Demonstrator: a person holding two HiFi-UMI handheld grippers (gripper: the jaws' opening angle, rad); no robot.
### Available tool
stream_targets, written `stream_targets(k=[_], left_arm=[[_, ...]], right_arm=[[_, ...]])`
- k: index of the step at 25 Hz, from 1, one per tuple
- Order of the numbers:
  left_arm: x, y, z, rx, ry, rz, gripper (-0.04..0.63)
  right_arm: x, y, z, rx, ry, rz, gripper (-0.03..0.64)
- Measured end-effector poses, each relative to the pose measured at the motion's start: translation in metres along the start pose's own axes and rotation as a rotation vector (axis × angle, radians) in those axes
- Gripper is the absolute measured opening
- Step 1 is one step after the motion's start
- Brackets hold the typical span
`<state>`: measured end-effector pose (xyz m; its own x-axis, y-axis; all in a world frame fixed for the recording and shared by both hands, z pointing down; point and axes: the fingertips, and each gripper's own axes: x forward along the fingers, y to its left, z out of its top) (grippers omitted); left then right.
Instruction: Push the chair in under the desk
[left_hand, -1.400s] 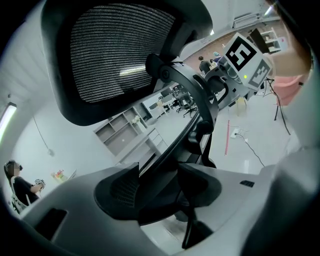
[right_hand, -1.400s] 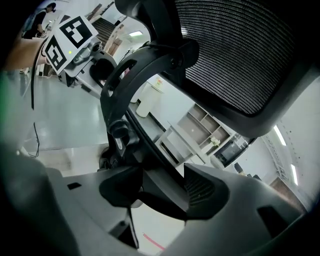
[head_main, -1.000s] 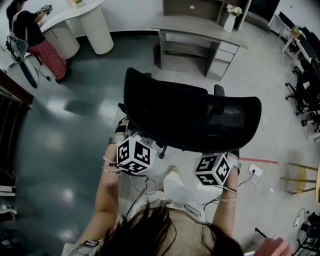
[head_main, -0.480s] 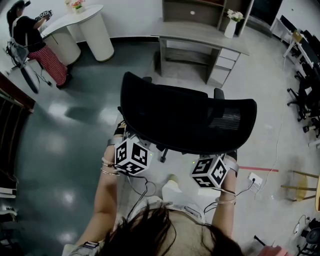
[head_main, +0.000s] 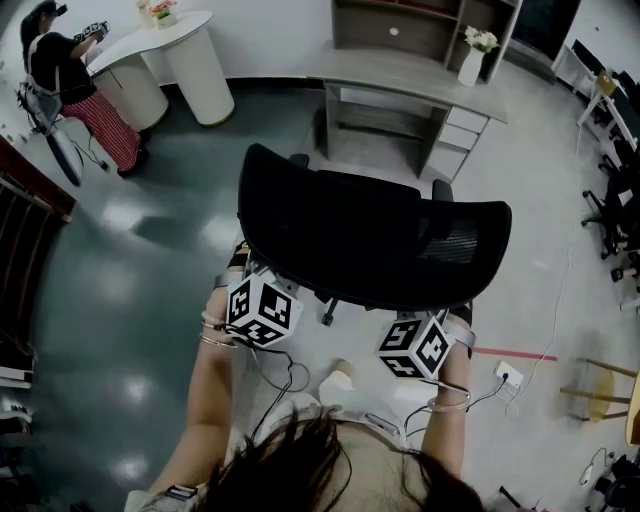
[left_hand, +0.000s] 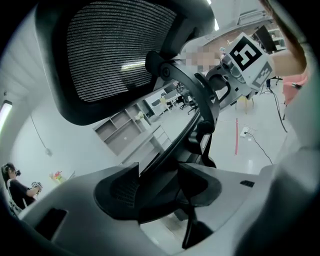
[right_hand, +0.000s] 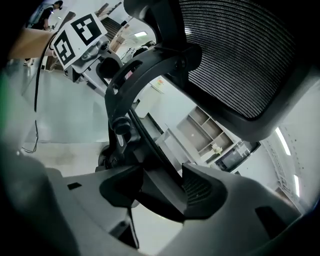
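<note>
Left gripper (left_hand: 156, 181) and right gripper (right_hand: 159, 189) each clamp the back frame of the chair (head_main: 372, 238), the table (head_main: 405, 70) well ahead of them

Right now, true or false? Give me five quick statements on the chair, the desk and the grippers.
1. The left gripper and the right gripper are both clamped on the chair at its back frame. True.
2. The chair is tucked under the desk. False: bare floor lies between them.
3. A vase with flowers stands on the desk. True.
4. The drawers are at the desk's left end in the head view. False: they are at its right end.
5. Nobody else is in view. False: a person stands by the white table.
</note>
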<state>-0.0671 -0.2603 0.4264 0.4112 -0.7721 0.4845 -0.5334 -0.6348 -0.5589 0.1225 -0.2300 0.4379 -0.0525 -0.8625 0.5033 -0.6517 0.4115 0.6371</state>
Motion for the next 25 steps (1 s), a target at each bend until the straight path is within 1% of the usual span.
stream_targets(k=[5, 14, 21, 25], left_arm=[[0.014, 0.007, 0.004, -0.011, -0.013, 0.016, 0.230], [0.036, 0.021, 0.011, -0.021, -0.006, 0.009, 0.232], [0.057, 0.033, 0.016, -0.020, -0.009, 0.014, 0.232], [0.070, 0.039, 0.020, -0.027, 0.003, 0.017, 0.232]], right_arm=[[0.013, -0.010, 0.001, -0.011, -0.016, -0.005, 0.247], [0.036, -0.026, 0.005, -0.019, -0.027, -0.011, 0.249], [0.057, -0.040, 0.007, -0.021, -0.023, -0.011, 0.249], [0.070, -0.049, 0.008, -0.014, -0.017, -0.014, 0.249]])
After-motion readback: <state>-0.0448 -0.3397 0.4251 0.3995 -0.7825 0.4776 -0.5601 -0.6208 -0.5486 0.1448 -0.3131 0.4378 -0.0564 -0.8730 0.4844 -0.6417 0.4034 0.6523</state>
